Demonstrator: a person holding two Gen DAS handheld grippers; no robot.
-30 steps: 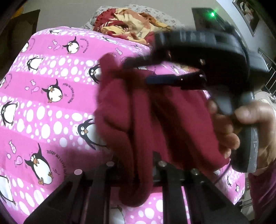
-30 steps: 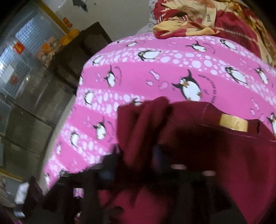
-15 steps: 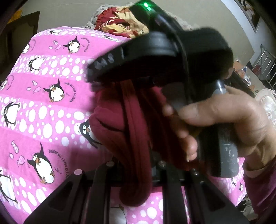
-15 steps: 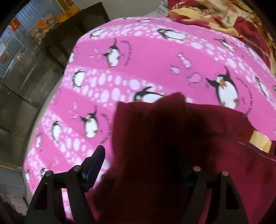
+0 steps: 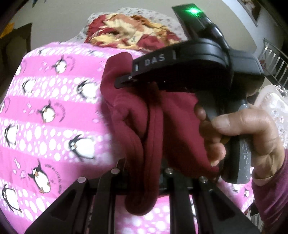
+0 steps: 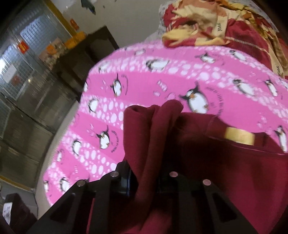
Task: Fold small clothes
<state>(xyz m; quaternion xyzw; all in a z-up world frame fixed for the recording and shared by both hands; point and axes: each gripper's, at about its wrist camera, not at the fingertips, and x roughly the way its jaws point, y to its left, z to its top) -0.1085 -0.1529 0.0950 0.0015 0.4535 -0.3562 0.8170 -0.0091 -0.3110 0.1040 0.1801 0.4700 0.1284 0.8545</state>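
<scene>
Tongs left [image 5: 144, 172] and right [image 6: 144, 178] both pinch bunched maroon garment [image 5: 144, 126]; only the left view shows the right hand [image 5: 243, 136].

Open pink bedspread [image 5: 45, 100] lies leftward — crumpled red-yellow blanket [image 5: 129, 34] blocks its far end

The setting is identified as a bedroom in a home. A bed is covered by a pink sheet [image 5: 54, 111] printed with penguins and white dots. A crumpled red and yellow blanket [image 5: 129, 34] is heaped at the far end, against a plain pale wall [image 5: 68, 19]. A framed picture [image 5: 250, 9] is hung on the wall at the upper right. Dark wooden furniture [image 6: 81, 59] is placed beside the bed, and a window with a metal grille [image 6: 19, 50] is seen behind it.
</scene>
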